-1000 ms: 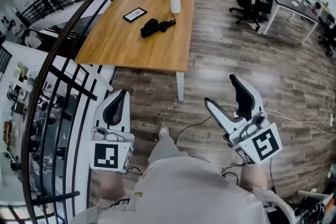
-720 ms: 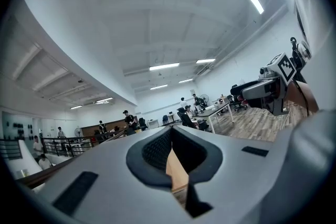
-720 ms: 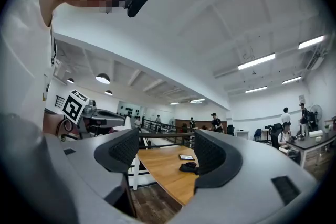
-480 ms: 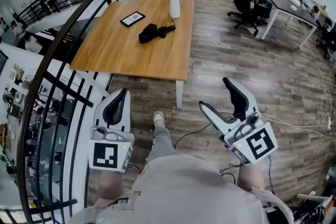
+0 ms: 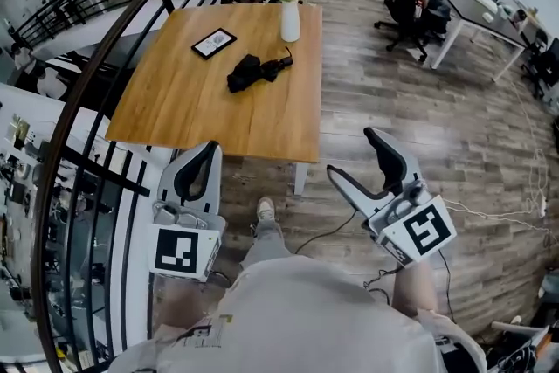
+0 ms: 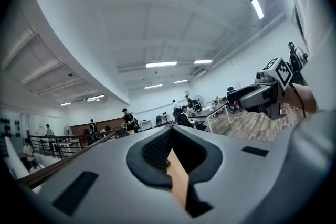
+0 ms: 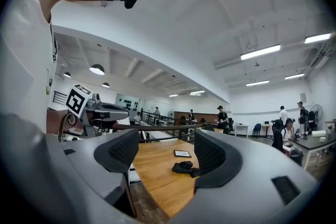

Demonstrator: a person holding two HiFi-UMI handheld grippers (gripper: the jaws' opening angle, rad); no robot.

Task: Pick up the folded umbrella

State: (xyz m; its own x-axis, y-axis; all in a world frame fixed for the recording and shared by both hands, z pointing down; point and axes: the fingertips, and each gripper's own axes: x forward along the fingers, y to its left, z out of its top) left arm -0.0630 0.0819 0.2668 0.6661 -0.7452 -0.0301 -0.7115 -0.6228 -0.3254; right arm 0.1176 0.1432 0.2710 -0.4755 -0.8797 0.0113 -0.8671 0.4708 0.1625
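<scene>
The folded black umbrella (image 5: 253, 72) lies on the wooden table (image 5: 192, 100), a little right of its middle; in the right gripper view the umbrella (image 7: 185, 167) shows between the jaws, far off. My left gripper (image 5: 208, 151) is held low before the table's near edge, its jaws pressed together with nothing in them. My right gripper (image 5: 355, 157) hovers over the floor right of the table's near corner, jaws spread wide and empty. Both are well short of the umbrella.
A dark tablet (image 5: 214, 42) lies left of the umbrella, and a white vase (image 5: 289, 17) with flowers stands at the far edge. A black curved railing (image 5: 105, 92) runs along the left. Office chairs and desks (image 5: 463, 0) stand at the far right. Cables (image 5: 489, 218) trail on the floor.
The table and umbrella have come nearer in the head view as the person steps forward. Both grippers keep their poses; the right one has drifted slightly left.
</scene>
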